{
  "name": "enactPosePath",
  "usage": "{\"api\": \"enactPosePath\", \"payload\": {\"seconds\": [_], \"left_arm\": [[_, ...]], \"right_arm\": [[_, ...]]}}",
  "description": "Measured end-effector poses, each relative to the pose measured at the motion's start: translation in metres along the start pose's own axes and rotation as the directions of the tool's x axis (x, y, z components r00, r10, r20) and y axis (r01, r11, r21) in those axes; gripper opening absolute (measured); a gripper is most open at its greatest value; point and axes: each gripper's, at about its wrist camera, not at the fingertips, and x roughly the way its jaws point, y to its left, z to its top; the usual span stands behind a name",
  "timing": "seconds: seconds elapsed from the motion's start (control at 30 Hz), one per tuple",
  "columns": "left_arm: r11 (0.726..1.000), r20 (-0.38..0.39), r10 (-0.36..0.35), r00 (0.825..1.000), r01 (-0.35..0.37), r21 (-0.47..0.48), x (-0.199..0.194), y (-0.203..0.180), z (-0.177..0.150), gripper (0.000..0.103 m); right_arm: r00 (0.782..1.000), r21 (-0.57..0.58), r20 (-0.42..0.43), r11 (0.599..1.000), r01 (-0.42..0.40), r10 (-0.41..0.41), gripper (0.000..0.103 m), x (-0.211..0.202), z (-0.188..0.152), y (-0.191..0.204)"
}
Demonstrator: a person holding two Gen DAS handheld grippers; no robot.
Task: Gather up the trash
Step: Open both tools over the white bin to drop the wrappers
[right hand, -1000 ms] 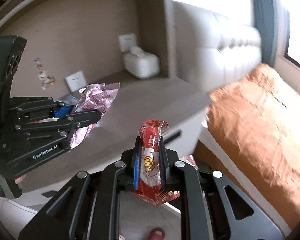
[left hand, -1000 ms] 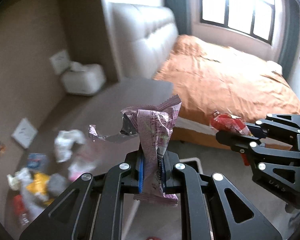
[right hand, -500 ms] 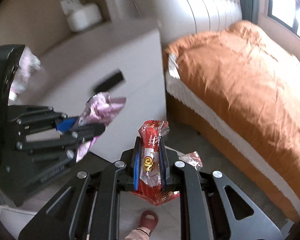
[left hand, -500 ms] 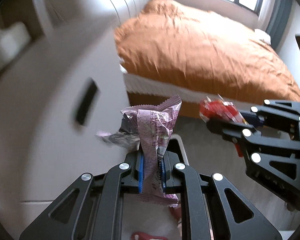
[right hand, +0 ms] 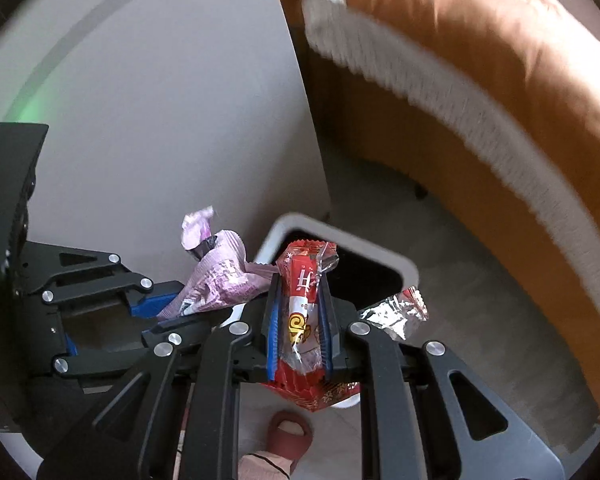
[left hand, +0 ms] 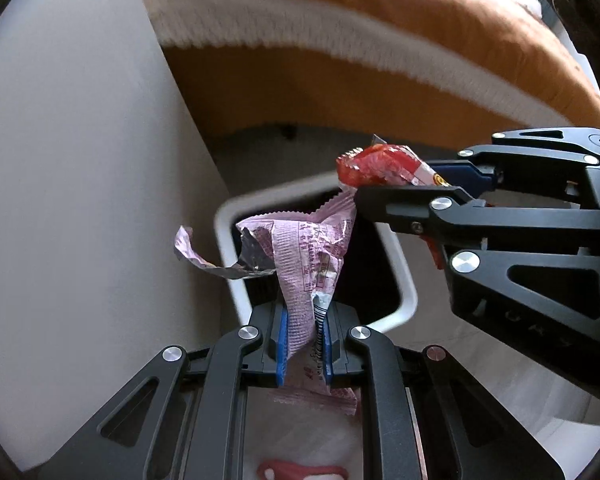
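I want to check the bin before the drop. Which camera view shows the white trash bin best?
The right wrist view. There the white trash bin shows its far rim and dark inside beyond the red wrapper. In the left wrist view, the bin is partly covered by the pink wrapper and the right gripper.

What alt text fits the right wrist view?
The right claw grips a red snack wrapper above a white-rimmed trash bin, beside the left claw gripping a pink wrapper. An orange-covered bed curves behind; a slippered foot shows below.
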Motion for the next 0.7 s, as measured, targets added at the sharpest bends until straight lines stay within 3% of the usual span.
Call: {"api": "enactPosePath", "payload": {"seconds": [0.07, 0.1, 0.13, 0.17, 0.2, 0.43, 0.7], "left_arm": [[1.000, -0.014, -0.009, 1.000, 0.010, 0.009, 0.025, 0.002, -0.001, 0.017], [1.000, -0.031, -0.027, 0.999, 0.027, 0.014, 0.034, 0.003, -0.002, 0.031], [0.999, -0.044, -0.043, 0.998, 0.044, 0.016, 0.043, 0.001, -0.002, 0.065], [0.998, -0.053, -0.060, 0.997, 0.060, 0.015, 0.052, 0.001, -0.003, 0.091], [0.997, -0.050, -0.076, 0.996, 0.077, 0.026, 0.059, -0.001, -0.004, 0.099], [0.994, -0.047, -0.033, 0.998, 0.037, 0.107, 0.063, -0.012, -0.007, 0.098], [0.998, 0.008, -0.026, 1.000, 0.026, 0.063, -0.012, -0.003, 0.006, 0.098]], "right_arm": [[1.000, -0.012, -0.008, 1.000, 0.004, -0.004, 0.021, 0.023, -0.004, -0.006], [1.000, -0.014, -0.006, 1.000, 0.005, -0.005, 0.024, 0.029, -0.004, -0.008], [1.000, -0.013, -0.008, 1.000, -0.007, 0.007, 0.043, 0.035, -0.004, -0.010], [0.999, -0.015, -0.021, 0.999, -0.032, 0.032, 0.087, 0.042, -0.004, -0.012], [0.999, -0.019, -0.021, 0.999, -0.043, 0.042, 0.100, 0.049, -0.004, -0.016], [0.999, -0.098, -0.015, 0.995, 0.029, -0.031, 0.099, 0.048, -0.004, -0.016], [0.996, -0.091, 0.050, 0.993, 0.082, -0.077, 0.099, -0.029, 0.013, 0.000]]}}
